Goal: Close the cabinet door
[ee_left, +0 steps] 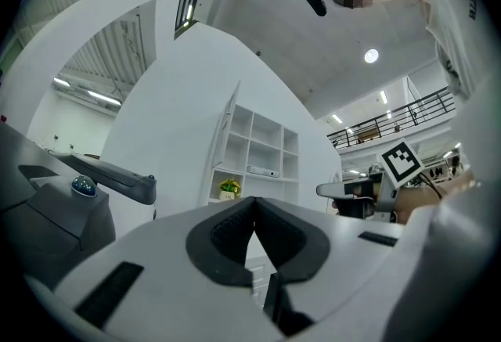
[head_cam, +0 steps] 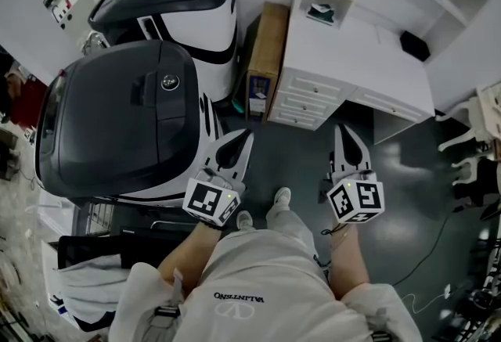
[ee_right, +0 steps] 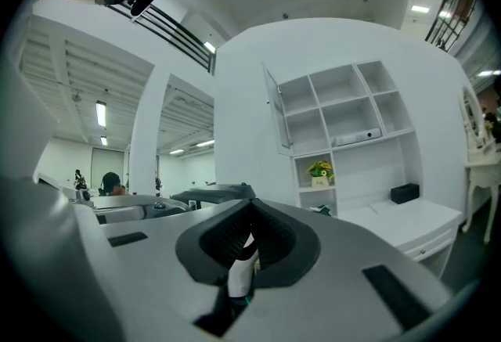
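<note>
The cabinet door stands open; closing is not yet begun. The left gripper and right gripper are closed, empty, well apart from it.

Left gripper: smooth white plastic shell, matt, and its fingers carry black ribbed lining that looks rubbery. Right gripper is the same, matt white plastic with dark ribbed pads. Ahead of the fingers, the cabinet door and shelf unit look painted white, smooth, low sheen. The tabletop beyond the right fingers has that same satin white. Left of the left fingers, a machine lid in dark smooth plastic, softly glossy. Just ahead, a brown matt cardboard box. The floor under the fingers is dark grey, smooth, faintly shiny.
</note>
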Demonstrator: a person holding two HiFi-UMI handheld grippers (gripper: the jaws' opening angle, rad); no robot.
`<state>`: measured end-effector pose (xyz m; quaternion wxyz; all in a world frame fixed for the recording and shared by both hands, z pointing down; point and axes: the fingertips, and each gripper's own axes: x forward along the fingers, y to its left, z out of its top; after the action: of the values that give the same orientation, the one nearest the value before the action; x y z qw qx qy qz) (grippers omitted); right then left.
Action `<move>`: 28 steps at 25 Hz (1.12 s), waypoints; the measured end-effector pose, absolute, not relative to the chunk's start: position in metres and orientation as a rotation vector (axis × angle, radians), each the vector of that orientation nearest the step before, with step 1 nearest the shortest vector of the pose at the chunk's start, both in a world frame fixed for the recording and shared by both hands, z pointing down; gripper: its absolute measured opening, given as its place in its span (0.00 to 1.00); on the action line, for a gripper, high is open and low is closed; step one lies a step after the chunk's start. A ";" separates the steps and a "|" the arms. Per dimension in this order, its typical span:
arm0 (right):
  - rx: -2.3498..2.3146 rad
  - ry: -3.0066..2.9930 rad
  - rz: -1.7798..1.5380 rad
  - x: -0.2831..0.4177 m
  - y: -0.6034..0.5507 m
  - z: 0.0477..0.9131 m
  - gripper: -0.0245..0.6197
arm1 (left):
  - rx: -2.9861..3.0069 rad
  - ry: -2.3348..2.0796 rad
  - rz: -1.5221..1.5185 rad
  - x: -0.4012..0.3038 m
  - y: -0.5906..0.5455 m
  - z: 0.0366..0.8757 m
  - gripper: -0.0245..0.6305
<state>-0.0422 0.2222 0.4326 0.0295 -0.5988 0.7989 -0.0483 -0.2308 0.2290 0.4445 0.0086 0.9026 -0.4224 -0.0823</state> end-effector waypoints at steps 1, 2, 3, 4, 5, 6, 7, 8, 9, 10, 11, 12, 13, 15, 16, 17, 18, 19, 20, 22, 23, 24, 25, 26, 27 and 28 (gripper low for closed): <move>-1.844 2.462 -0.152 -0.041 0.219 0.433 0.05 | 2.820 -1.319 -0.254 -0.229 0.226 0.445 0.04; -1.839 2.462 -0.153 -0.040 0.215 0.433 0.05 | 2.821 -1.318 -0.250 -0.227 0.223 0.446 0.04; -1.833 2.463 -0.153 -0.039 0.211 0.433 0.05 | 2.823 -1.318 -0.245 -0.224 0.220 0.446 0.04; -1.826 2.465 -0.152 -0.037 0.206 0.433 0.05 | 2.824 -1.321 -0.241 -0.221 0.215 0.446 0.04; -1.818 2.467 -0.152 -0.035 0.201 0.432 0.05 | 2.825 -1.325 -0.238 -0.217 0.210 0.445 0.04; -1.811 2.468 -0.153 -0.032 0.195 0.432 0.05 | 2.826 -1.330 -0.236 -0.214 0.205 0.444 0.04; -1.805 2.469 -0.154 -0.028 0.189 0.432 0.05 | 2.828 -1.336 -0.236 -0.210 0.199 0.442 0.04; -1.799 2.469 -0.156 -0.024 0.182 0.433 0.05 | 2.830 -1.341 -0.236 -0.206 0.193 0.441 0.04; -1.793 2.469 -0.158 -0.020 0.175 0.432 0.05 | 2.832 -1.345 -0.234 -0.201 0.187 0.440 0.04; -1.786 2.470 -0.159 -0.016 0.168 0.432 0.05 | 2.835 -1.349 -0.230 -0.196 0.181 0.440 0.04; -1.777 2.472 -0.159 -0.012 0.161 0.431 0.05 | 2.837 -1.353 -0.227 -0.191 0.174 0.439 0.04; -1.767 2.475 -0.158 -0.007 0.153 0.430 0.05 | 2.839 -1.358 -0.225 -0.185 0.167 0.437 0.04; -1.756 2.480 -0.157 -0.003 0.145 0.430 0.05 | 2.841 -1.365 -0.224 -0.180 0.160 0.435 0.04; -1.736 2.490 -0.156 0.006 0.129 0.428 0.05 | 2.843 -1.383 -0.222 -0.169 0.145 0.432 0.04; -1.726 2.496 -0.155 0.011 0.121 0.427 0.05 | 2.842 -1.392 -0.224 -0.164 0.137 0.430 0.04; -1.715 2.503 -0.154 0.016 0.114 0.427 0.05 | 2.842 -1.402 -0.227 -0.158 0.130 0.427 0.04; -1.702 2.510 -0.152 0.021 0.106 0.426 0.05 | 2.843 -1.412 -0.229 -0.152 0.124 0.425 0.04; -1.689 2.517 -0.148 0.025 0.099 0.424 0.05 | 2.844 -1.421 -0.229 -0.146 0.117 0.423 0.04; -1.674 2.524 -0.144 0.029 0.092 0.422 0.05 | 2.845 -1.430 -0.228 -0.141 0.111 0.422 0.04; -1.647 2.539 -0.137 0.036 0.079 0.420 0.05 | 2.845 -1.444 -0.225 -0.130 0.100 0.420 0.04; -1.635 2.547 -0.136 0.040 0.074 0.420 0.05 | 2.844 -1.451 -0.223 -0.125 0.095 0.420 0.04; -1.625 2.554 -0.137 0.043 0.068 0.421 0.05 | 2.843 -1.458 -0.221 -0.120 0.090 0.421 0.04; -1.616 2.560 -0.140 0.047 0.063 0.421 0.05 | 2.839 -1.467 -0.220 -0.116 0.085 0.421 0.04; -1.608 2.565 -0.142 0.051 0.059 0.422 0.05 | 2.835 -1.476 -0.220 -0.112 0.081 0.421 0.04; -1.601 2.570 -0.145 0.055 0.055 0.423 0.05 | 2.829 -1.485 -0.220 -0.108 0.077 0.421 0.04; -1.595 2.573 -0.147 0.059 0.051 0.424 0.05 | 2.823 -1.493 -0.219 -0.104 0.074 0.422 0.04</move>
<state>0.0588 0.0510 0.4237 0.0554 -0.5254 0.8476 -0.0485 -0.1045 0.0742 0.4221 -0.0299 0.8815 -0.4662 -0.0684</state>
